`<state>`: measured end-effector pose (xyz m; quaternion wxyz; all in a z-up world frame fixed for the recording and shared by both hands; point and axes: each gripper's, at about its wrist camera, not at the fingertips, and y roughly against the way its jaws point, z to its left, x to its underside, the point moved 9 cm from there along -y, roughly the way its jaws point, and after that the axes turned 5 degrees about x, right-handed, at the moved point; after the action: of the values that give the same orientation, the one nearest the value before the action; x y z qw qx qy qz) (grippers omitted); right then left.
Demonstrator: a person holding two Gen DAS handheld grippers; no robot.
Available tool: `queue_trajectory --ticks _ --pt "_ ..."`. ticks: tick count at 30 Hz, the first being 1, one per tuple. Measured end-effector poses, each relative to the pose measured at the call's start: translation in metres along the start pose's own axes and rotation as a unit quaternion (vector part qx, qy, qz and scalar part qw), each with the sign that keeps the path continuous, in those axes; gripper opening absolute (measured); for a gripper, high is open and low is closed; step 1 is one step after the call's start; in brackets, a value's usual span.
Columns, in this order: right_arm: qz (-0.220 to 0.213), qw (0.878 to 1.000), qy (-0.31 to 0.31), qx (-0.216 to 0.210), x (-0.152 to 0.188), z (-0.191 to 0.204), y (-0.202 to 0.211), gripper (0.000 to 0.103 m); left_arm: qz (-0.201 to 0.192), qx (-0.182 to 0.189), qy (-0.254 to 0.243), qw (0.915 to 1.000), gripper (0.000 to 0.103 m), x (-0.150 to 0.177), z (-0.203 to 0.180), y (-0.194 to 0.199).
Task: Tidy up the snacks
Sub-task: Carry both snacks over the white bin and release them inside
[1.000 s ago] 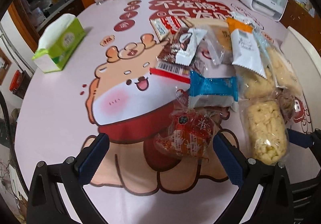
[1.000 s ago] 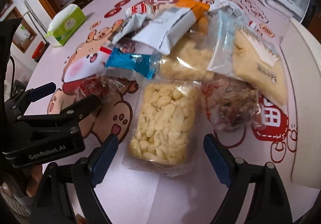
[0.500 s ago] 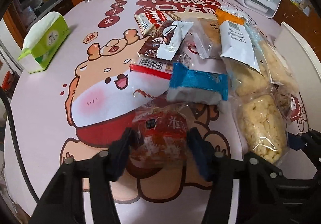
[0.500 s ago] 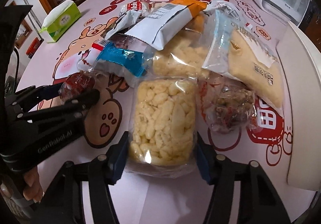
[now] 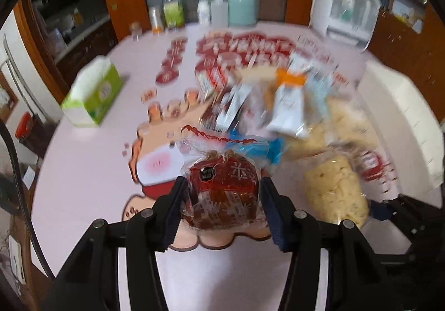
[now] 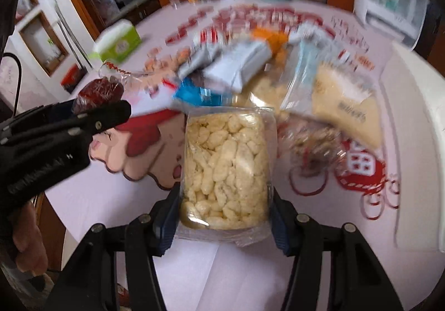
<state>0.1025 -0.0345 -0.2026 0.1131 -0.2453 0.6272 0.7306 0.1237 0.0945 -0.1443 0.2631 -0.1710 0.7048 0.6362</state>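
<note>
**Both claws loaded above the bench's near edge**

The left claw (image 5: 221, 212) is clenched on a red snack pack (image 5: 222, 194); the right claw (image 6: 224, 213) grips a clear bag of puffed snacks (image 6: 226, 169). Both packets sit near the bench's (image 5: 83, 171) front edge, with bare pink surface to the left. Beyond, the remaining snack pile (image 6: 264, 71) crowds the middle and right. A green tissue box (image 5: 93, 96) stands near the left rim, bottles (image 5: 173, 14) along the far edge.
</note>
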Motion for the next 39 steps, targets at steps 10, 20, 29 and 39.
queue_trajectory --ticks 10,20,29,39 --pt "-0.162 0.984 -0.054 0.058 -0.016 -0.07 0.089 0.057 -0.087 0.074 -0.045 0.9924 0.052 -0.045 -0.1 0.079" --pt "-0.232 0.936 -0.162 0.209 -0.025 -0.209 0.16 0.057 -0.098 0.141 -0.103 0.9798 0.053 -0.094 -0.223 0.062" --pt "-0.224 0.902 -0.246 0.277 -0.001 -0.299 0.169 0.057 -0.07 0.173 -0.119 0.9751 0.053 -0.123 -0.332 -0.005" --pt "-0.166 0.895 -0.287 0.299 0.029 -0.34 0.136 0.057 0.008 0.161 -0.132 0.9779 0.053 -0.093 -0.367 -0.085"
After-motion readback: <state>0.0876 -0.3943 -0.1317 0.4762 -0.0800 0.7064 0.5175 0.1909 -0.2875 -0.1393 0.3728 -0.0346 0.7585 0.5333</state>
